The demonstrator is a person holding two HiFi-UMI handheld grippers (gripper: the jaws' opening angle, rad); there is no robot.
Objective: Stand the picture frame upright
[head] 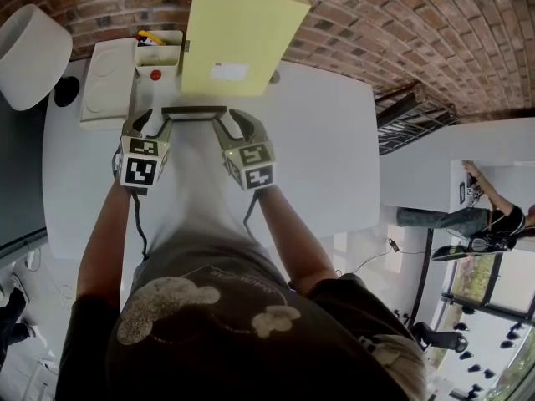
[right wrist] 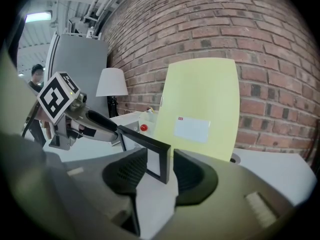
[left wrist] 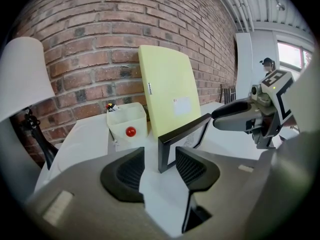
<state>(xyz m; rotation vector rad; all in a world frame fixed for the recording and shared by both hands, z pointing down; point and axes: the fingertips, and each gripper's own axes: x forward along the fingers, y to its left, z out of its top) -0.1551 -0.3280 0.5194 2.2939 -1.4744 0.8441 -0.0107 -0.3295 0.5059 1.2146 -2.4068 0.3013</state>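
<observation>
The black picture frame (head: 194, 111) stands upright on the white table (head: 318, 157), one end inside each gripper. The left gripper (head: 153, 124) and the right gripper (head: 234, 124) have their jaws moderately apart around those ends, with a gap visible beside the frame. Close behind it, a yellow board (head: 238, 36) leans on the brick wall (head: 376, 23). A white box (head: 159, 53) and a lamp shade (head: 29, 53) are to the left.

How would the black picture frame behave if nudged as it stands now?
Likely tippy: the picture frame stands on its thin bottom edge on the table, and no rear prop shows. Probably stiff and light, given its slim, straight black rails. It might slide easily on the smooth white top.
</observation>
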